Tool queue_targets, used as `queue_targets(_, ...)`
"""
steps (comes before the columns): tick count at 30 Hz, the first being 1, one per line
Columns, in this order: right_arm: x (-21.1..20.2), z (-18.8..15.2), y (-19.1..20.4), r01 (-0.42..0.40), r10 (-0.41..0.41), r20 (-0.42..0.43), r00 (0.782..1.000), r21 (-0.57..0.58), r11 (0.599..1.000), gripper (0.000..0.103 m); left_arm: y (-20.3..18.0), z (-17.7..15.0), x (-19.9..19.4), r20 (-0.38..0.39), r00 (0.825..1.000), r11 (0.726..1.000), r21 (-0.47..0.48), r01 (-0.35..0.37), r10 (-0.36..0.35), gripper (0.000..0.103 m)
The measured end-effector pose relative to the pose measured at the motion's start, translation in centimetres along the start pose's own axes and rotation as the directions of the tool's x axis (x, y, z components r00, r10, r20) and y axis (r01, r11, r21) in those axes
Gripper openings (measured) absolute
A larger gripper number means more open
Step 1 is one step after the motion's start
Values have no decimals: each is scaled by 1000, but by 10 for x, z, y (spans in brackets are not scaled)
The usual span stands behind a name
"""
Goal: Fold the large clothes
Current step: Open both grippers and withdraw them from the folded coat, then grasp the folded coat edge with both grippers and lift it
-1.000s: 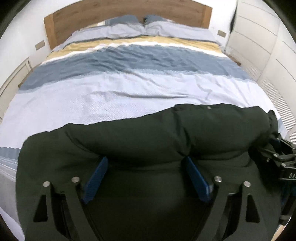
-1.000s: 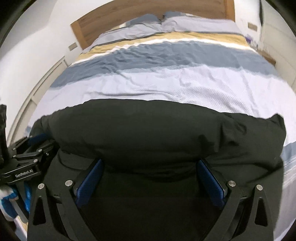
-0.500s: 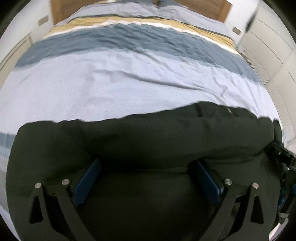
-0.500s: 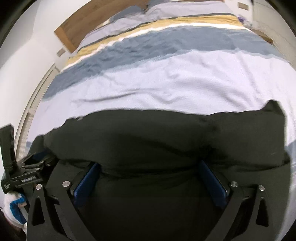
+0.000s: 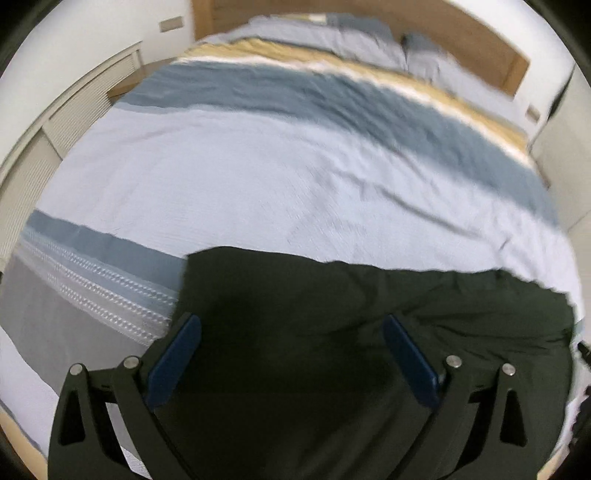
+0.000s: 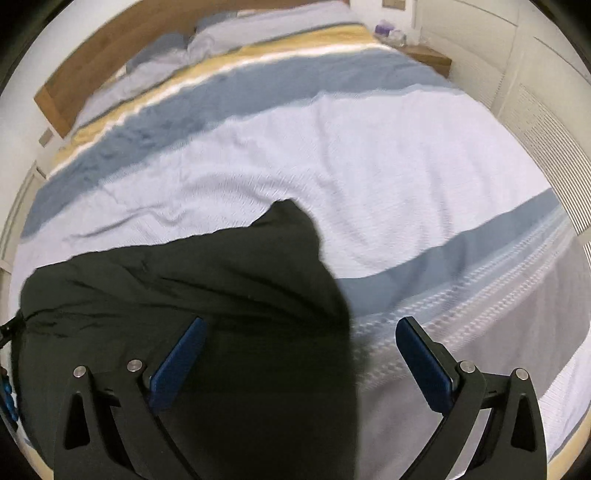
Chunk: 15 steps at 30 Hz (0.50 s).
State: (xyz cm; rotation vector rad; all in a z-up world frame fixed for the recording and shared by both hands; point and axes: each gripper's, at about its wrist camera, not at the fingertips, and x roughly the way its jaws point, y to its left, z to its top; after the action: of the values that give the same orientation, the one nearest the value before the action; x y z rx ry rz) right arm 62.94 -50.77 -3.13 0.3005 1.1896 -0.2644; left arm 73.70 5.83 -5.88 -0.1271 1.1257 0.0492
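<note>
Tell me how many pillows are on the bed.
2 pillows, side by side against the headboard: one on the left, one on the right. Any others would be hidden.

Both wrist cameras look steeply down from the foot of the bed (image 5: 295,177) toward the headboard (image 6: 92,70), close above the dark garment (image 5: 351,332). Left view tilts right, right view left; both share garment and striped duvet.

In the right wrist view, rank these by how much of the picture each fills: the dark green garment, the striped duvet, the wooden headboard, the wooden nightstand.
1. Striped duvet, which fills most of the picture.
2. Dark green garment; it lies nearest the camera, so it looks bigger than it is.
3. Wooden headboard.
4. Wooden nightstand, far off.
</note>
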Motion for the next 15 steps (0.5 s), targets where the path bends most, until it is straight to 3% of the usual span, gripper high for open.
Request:
queue_targets(5,-34,-22,-29,-115,114,31,993,53,992,102,48,-24,-30,10,996,996,-30,88,-87,100)
queue_targets(9,-41,-41,-37,-149,149,5,989,34,988,102,89,-49,-41,-2,987,984,-77,159,-159,100)
queue_targets(13,-30,-59,-45,-235,238,-48,970,62,970,102,124,-75,-35,-17,956,944,-166,286,-292,100)
queue_targets(15,-21,-66,-45,-255,258,-65,964,54,966,102,139,-87,-25,-14,927,905,-223,362,-374,100)
